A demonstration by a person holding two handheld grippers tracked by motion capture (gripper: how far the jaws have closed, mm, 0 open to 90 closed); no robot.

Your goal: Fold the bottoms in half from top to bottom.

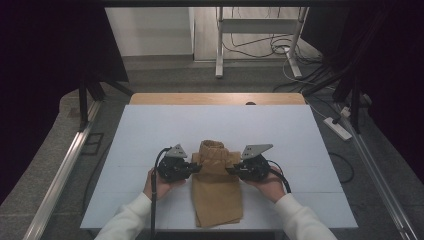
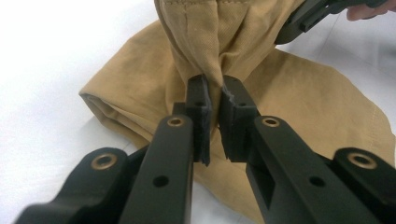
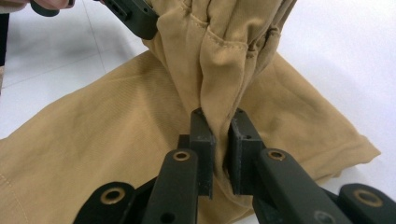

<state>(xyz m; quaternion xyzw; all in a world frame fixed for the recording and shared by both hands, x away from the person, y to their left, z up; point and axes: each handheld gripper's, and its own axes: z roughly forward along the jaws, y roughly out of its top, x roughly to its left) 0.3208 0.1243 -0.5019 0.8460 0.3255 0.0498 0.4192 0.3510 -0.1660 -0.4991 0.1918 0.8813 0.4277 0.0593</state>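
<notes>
Both hands low and inward-turned, left gripper (image 1: 196,167) and right gripper (image 1: 231,170) each clenched on the tan cloth's (image 1: 216,192) opposite edges.

A folded garment (image 1: 216,192) lies on the bench (image 1: 150,135), near its front edge and about midway across. The left gripper (image 1: 196,168) sits at the garment's left edge and the right gripper (image 1: 231,170) at its right edge, facing each other. Between them the far part of the garment stands bunched above the flat part, which runs toward the person. Behind the bench stands a metal frame (image 1: 260,30) on the floor.
</notes>
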